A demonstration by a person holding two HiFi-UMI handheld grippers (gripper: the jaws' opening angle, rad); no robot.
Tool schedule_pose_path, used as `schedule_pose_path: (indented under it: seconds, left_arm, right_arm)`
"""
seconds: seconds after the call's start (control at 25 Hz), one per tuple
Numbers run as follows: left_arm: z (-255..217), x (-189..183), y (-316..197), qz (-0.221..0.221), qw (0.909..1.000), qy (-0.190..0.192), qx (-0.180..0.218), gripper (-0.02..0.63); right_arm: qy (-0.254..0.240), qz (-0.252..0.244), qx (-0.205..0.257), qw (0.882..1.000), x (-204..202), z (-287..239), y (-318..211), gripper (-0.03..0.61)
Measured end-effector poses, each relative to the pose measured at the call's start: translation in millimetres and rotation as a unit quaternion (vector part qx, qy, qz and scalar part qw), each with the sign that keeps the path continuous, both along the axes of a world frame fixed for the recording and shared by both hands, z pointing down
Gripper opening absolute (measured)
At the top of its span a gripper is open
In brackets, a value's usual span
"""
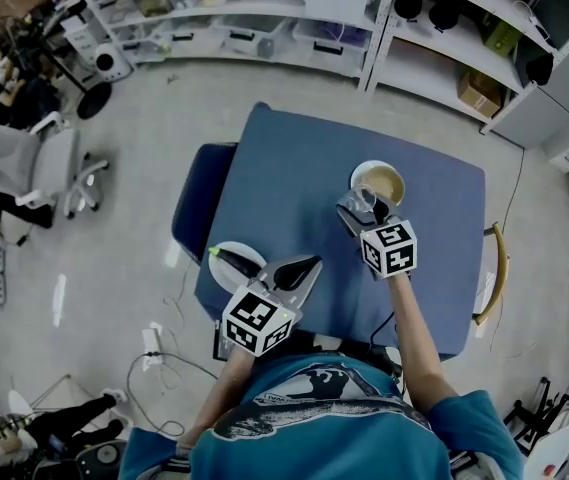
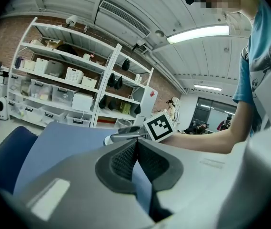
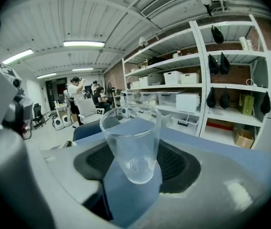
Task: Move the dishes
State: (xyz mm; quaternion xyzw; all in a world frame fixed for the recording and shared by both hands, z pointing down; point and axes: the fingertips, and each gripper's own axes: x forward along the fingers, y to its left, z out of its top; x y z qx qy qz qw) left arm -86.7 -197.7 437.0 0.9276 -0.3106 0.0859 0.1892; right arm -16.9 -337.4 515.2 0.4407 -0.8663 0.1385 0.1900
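While the left gripper [image 1: 314,262] hangs over the near edge of the blue surface [image 1: 294,158], its fingers are pressed together at the tips with nothing between them. The white plate [image 1: 226,278] sits just to its left, by the surface's left edge, with a dark item I cannot identify lying across it. The right gripper [image 1: 364,208] is further out over the surface, its fingers spread wide and clamped on an upright clear glass [image 3: 131,144] — one pad on each side. Just beyond it is a cream bowl [image 1: 356,175], right of centre. Shelving [image 1: 294,8] with bins lines the far wall.
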Motion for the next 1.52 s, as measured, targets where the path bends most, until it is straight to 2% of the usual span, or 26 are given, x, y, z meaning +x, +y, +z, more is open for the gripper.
schedule_pose_path:
  seconds: [0.32,0.52,0.8,1.08,1.36,1.52]
  left_arm:
    - [0,-12,-3,-0.021,0.9998,-0.001,0.0,0.012]
    - [2,-23,-7,-0.038,0.9993,-0.001,-0.002,0.012]
    - [4,-27,-10,-0.044,0.999,-0.001,-0.005,0.012]
    - [5,-21,-9,-0.036,0.9993,0.0,-0.006,0.012]
    - [8,-20,-9,-0.035,0.9993,-0.002,-0.01,0.012]
    - [10,-17,-9,-0.031,0.9994,-0.004,-0.014,0.012]
  right_arm:
    - [0.021,-0.101,-0.037,0.994,-70,41,62,0.279]
    - [0.056,-0.134,-0.056,0.988,-85,72,86,0.279]
    - [0.037,-0.129,-0.055,0.989,-85,74,86,0.282]
    - [0.014,-0.114,-0.086,0.99,-73,70,90,0.308]
    - [0.024,-0.135,-0.091,0.986,-44,62,99,0.326]
    - [0.051,-0.156,-0.073,0.984,-25,57,101,0.331]
